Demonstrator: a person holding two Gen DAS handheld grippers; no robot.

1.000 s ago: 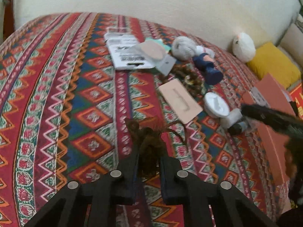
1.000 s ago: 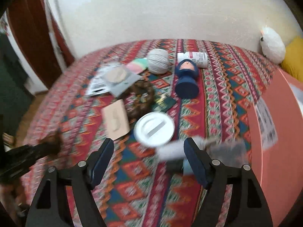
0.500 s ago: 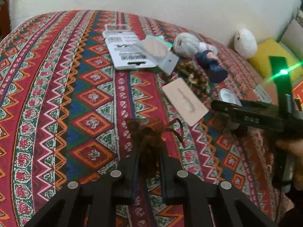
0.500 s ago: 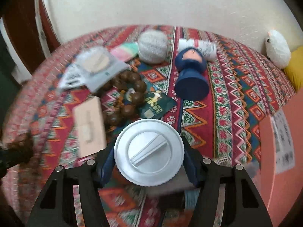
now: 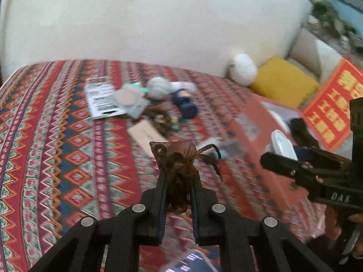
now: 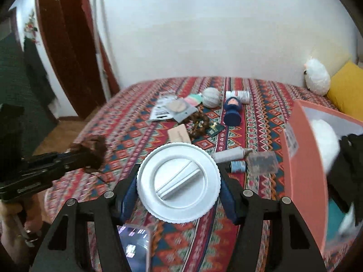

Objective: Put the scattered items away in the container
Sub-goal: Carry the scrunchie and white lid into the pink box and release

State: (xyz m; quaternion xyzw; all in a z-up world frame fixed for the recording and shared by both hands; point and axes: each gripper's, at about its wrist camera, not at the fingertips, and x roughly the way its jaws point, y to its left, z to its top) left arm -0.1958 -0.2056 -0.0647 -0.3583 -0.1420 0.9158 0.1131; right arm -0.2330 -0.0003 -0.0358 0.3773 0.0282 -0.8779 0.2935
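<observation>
Lid (image 6: 178, 182) sits clamped between my right gripper's (image 6: 179, 190) fingers, left of the box (image 6: 304, 158); my left gripper (image 5: 178, 188) pinches a pouch (image 5: 179, 170).

Left gripper (image 5: 178, 179): black angular frame, round silver screws, blue-edged fingers. Right gripper (image 6: 179, 182): matching black frame, blue pads (image 6: 228, 200).

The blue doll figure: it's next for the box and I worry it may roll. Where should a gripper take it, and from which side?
The blue doll figure lies on its side on the patterned bedspread, wide base towards the right-wrist camera, head towards the wall. Probably best to come from above and close across the narrower body just behind the flared base, fingers on its left and right flanks.
</observation>
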